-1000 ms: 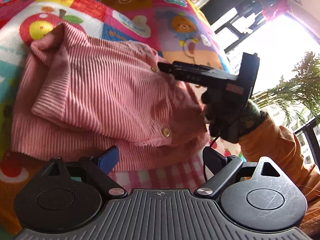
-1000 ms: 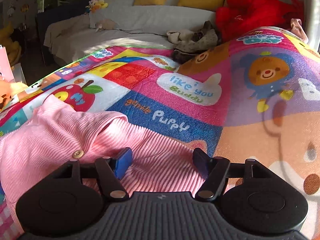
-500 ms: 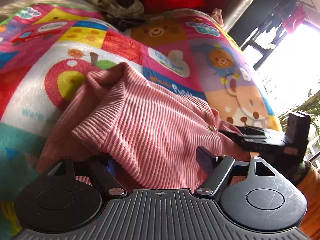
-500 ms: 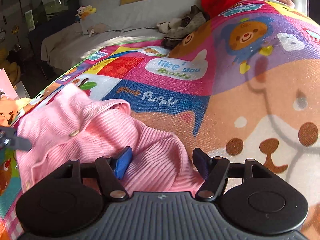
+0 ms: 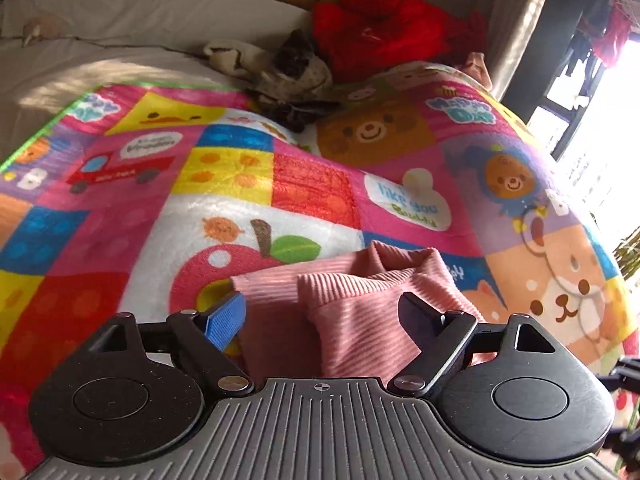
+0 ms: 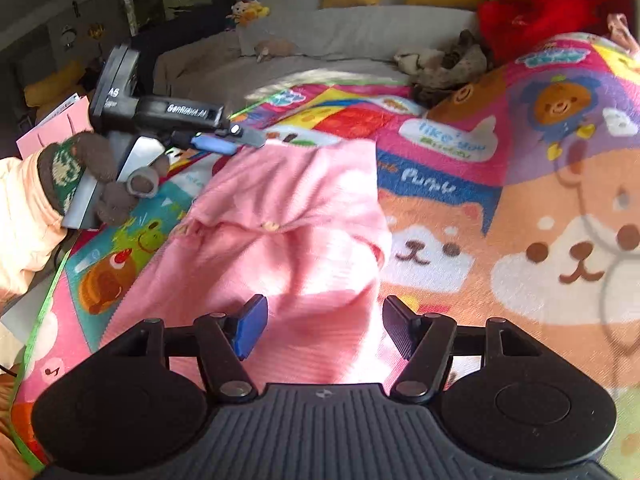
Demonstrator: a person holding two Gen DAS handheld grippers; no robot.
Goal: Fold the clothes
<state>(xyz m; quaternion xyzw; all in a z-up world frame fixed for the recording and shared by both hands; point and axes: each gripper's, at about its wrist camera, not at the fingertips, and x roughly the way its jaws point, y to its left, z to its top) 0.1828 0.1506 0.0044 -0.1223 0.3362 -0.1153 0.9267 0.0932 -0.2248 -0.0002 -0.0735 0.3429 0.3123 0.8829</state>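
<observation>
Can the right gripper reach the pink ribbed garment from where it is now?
Probably yes. The pink ribbed garment already lies between the open fingers of the right gripper, with nothing in front of it on the blanket.

Left gripper (image 5: 322, 314) pitched downward, jaws opening and standing wide, blue pad (image 5: 226, 321) on one finger and black pad on the other, neither pressing on anything. Same unit visible from the right wrist view, gripped by a left hand (image 6: 100, 184) in a brown knitted glove with an orange sleeve (image 6: 24, 216) behind it. Right gripper (image 6: 325, 330) also pitched downward, jaws parted at a moderate width, pads free of contact.
</observation>
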